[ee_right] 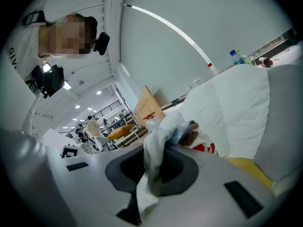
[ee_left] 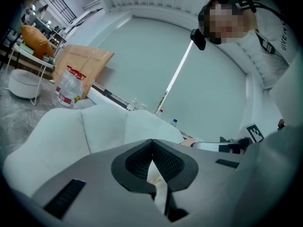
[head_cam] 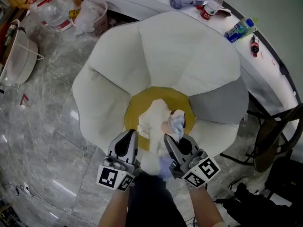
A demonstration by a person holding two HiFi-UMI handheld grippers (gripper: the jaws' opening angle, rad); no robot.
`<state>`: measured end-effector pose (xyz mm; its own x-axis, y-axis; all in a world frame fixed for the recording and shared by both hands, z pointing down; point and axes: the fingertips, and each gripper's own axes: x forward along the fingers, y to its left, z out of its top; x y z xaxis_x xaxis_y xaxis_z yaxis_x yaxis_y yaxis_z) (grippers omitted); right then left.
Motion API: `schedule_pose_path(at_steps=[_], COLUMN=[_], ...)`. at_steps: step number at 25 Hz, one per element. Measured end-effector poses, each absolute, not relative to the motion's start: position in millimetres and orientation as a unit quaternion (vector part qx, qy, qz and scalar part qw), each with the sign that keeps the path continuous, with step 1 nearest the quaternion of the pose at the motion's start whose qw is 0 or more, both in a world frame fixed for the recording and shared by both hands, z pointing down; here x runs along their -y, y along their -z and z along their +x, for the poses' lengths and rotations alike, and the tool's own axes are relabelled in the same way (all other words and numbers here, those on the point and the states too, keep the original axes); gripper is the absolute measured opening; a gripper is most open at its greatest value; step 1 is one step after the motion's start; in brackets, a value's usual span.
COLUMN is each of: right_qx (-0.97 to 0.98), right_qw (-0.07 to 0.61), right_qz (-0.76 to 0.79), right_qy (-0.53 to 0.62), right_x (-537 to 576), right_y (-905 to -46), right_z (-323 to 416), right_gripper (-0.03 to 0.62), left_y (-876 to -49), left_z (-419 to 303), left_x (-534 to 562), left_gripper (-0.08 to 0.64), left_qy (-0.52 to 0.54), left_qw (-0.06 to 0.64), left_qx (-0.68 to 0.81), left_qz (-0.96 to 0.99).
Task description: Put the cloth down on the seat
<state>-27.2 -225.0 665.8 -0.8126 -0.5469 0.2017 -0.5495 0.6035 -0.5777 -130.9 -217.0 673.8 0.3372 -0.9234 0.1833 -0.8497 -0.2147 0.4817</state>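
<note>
Fingers [ee_left: 171, 161] of left gripper [head_cam: 128, 136], right gripper [head_cam: 171, 142] apparently tight on cloth [head_cam: 155, 119].

The grey plastic left gripper [head_cam: 128, 136] and right gripper [head_cam: 169, 140] bore black ribbed pads [ee_left: 168, 162] and black-and-white marker cubes [head_cam: 113, 178].

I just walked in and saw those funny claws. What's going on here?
A person holds a gripper in each hand. The left gripper and the right gripper are both shut on a white cloth. The cloth is bunched up over the yellow seat of a big white chair. It hasn't been let go, and I can't tell whether it touches the seat.
</note>
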Motion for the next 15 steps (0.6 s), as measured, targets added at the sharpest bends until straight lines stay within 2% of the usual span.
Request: schedule_pose_path(at_steps=[15], right_qx=[0.894], right_qw=[0.004], right_qz=[0.308], right_qy=[-0.325], right_x=[245.2], right_y=[-717.9], right_z=[-20.2], right_gripper=[0.054], left_y=[-720.4], left_z=[-123.9], left_x=[236.7], left_gripper=[0.012], left_qy=[0.074], left_qw=[0.255], left_qx=[0.574], left_qz=[0.775])
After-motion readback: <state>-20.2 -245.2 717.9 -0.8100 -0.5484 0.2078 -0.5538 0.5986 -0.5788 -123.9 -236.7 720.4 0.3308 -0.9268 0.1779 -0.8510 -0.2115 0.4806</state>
